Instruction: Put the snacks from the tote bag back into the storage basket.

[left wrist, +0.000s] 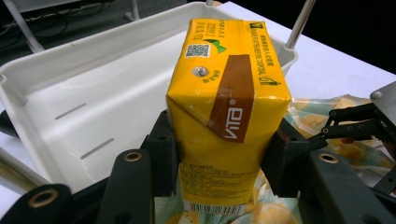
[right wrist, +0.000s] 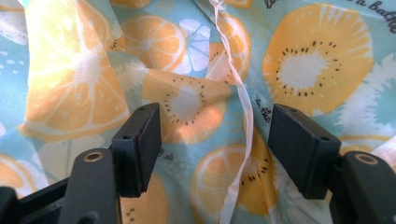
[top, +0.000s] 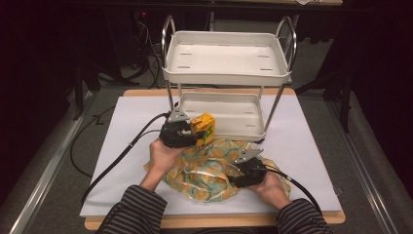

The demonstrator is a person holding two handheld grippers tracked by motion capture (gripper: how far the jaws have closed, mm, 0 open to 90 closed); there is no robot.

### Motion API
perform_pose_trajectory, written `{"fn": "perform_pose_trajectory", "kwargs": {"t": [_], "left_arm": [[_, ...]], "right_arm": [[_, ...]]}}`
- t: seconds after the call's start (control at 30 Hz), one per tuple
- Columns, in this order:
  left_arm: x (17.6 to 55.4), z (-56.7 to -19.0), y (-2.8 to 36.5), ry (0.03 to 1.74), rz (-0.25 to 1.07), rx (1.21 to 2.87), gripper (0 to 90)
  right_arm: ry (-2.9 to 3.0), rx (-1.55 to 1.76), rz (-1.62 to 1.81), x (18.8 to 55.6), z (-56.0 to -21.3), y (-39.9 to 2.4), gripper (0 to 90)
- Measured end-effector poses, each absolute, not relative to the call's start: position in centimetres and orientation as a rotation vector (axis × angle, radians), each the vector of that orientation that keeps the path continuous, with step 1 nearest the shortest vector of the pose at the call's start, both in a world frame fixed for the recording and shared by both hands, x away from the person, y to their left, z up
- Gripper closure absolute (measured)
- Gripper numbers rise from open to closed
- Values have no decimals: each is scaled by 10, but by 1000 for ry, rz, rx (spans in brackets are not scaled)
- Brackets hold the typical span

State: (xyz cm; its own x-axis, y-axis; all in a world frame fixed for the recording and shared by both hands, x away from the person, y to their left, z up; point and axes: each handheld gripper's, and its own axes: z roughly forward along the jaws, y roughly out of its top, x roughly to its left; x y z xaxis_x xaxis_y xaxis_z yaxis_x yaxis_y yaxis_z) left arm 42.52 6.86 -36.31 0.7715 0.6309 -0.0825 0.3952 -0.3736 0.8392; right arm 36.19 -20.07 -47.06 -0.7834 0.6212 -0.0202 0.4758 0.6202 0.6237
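Yellow carton point(left wrist: 224, 116): a drink box with a brown label stripe, clamped between the two black jaws of the left gripper point(left wrist: 224, 165), whose pads press on its two opposite sides. In the high view the carton point(top: 203, 128) is held upright above the fruit-print cloth bag point(top: 209, 170), just in front of the lower tray point(top: 229, 117) of the white two-tier cart point(top: 226, 58). The left gripper view places the carton partly over that tray's near rim point(left wrist: 116, 93).

Right gripper point(right wrist: 215, 149): jaws stand wide apart, with nothing gripped between them. It points down at the bag point(right wrist: 187, 70); a thin white drawstring point(right wrist: 245, 116) runs across the cloth between the jaws. In the high view the right gripper point(top: 246, 168) rests at the bag's right side.

The white tabletop point(top: 302, 146) carries the bag and the cart.
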Motion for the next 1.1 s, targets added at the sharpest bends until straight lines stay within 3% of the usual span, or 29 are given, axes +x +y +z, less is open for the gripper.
{"fn": "perform_pose_trajectory", "kwargs": {"t": [1.1], "left_arm": [[442, -351, 68, 805, 370, 1978, 535]], "right_arm": [[2610, 893, 902, 362, -471, -201, 354]]}}
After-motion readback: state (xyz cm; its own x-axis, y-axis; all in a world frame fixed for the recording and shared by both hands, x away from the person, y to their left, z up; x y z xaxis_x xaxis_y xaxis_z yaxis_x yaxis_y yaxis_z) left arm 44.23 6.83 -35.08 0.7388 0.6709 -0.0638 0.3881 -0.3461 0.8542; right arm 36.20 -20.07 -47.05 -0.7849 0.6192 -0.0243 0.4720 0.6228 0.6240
